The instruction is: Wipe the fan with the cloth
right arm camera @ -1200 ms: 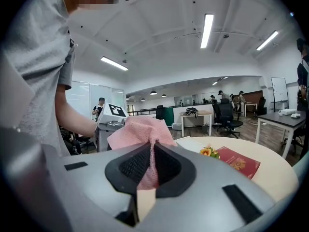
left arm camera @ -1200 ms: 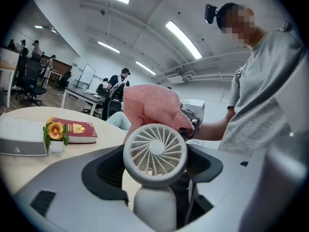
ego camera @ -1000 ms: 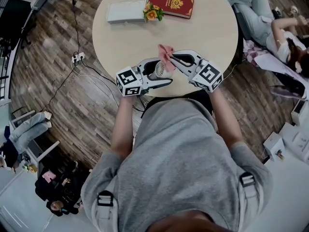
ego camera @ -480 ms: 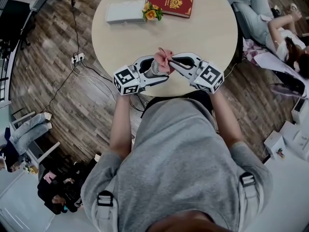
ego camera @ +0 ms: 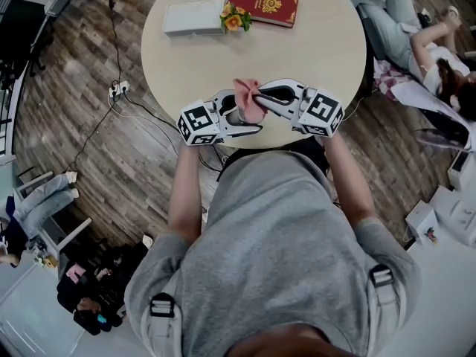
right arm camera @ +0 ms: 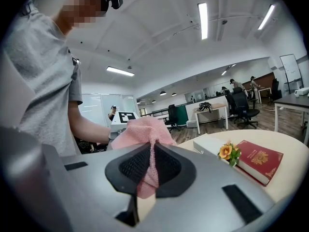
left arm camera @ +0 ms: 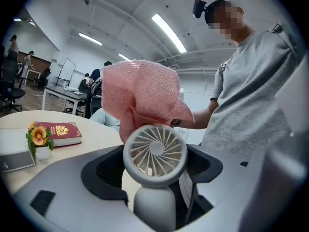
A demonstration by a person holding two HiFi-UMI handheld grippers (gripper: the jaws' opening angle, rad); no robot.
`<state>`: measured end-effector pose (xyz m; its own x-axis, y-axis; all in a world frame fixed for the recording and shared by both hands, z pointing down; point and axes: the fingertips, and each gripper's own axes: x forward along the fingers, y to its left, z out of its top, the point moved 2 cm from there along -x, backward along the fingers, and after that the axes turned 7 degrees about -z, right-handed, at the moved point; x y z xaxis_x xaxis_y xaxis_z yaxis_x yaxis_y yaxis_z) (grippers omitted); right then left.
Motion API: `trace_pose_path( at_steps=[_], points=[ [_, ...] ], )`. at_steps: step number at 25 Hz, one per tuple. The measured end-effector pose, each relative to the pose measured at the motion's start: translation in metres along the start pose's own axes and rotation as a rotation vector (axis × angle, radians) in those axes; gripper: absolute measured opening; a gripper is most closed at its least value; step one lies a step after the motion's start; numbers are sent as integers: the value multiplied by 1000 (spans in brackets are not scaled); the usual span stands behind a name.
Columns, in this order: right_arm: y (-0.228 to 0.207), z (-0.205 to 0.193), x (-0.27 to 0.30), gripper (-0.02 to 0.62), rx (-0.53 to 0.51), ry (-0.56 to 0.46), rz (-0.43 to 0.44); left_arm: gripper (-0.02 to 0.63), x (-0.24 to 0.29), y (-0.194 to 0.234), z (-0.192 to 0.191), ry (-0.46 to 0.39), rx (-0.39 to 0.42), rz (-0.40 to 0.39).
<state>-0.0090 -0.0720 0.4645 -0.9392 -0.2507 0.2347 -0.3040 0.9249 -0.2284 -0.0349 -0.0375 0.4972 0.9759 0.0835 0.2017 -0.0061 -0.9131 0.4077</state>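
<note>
A small white handheld fan (left arm camera: 154, 153) stands upright between the jaws of my left gripper (ego camera: 236, 117), which is shut on its handle. Its round grille (left arm camera: 155, 150) faces the left gripper view. A pink cloth (ego camera: 248, 99) is pinched in my right gripper (ego camera: 260, 97), which is shut on it. The cloth (left arm camera: 140, 95) drapes over the back and top of the fan head, touching it. In the right gripper view the pink cloth (right arm camera: 145, 139) bunches out past the jaws and hides the fan. Both grippers meet above the near edge of the round table (ego camera: 320, 43).
At the far side of the table lie a red book (ego camera: 265, 4), a white box (ego camera: 193, 18) and a small orange flower (ego camera: 233, 18). A power strip with cables (ego camera: 119, 89) lies on the wooden floor at left. A seated person (ego camera: 416, 43) is at right.
The cloth has come down from beside the fan onto its head. My right gripper has shifted slightly left toward the left gripper, which has barely moved.
</note>
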Motion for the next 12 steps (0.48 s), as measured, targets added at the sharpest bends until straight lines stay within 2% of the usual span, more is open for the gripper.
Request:
trace_pose_path(
  at_steps=[3, 7, 9, 12],
  points=[
    [1, -1, 2, 28, 13, 1, 15, 376, 4, -11, 0, 15, 4, -54],
    [-1, -2, 3, 28, 26, 6, 7, 376, 3, -21, 6, -26, -14, -108],
    [-4, -2, 1, 28, 28, 3, -9, 376, -1, -21, 13, -86, -30, -124],
    [-7, -1, -1, 28, 29, -4, -31, 376, -14, -17, 27, -221, -76, -129]
  ],
)
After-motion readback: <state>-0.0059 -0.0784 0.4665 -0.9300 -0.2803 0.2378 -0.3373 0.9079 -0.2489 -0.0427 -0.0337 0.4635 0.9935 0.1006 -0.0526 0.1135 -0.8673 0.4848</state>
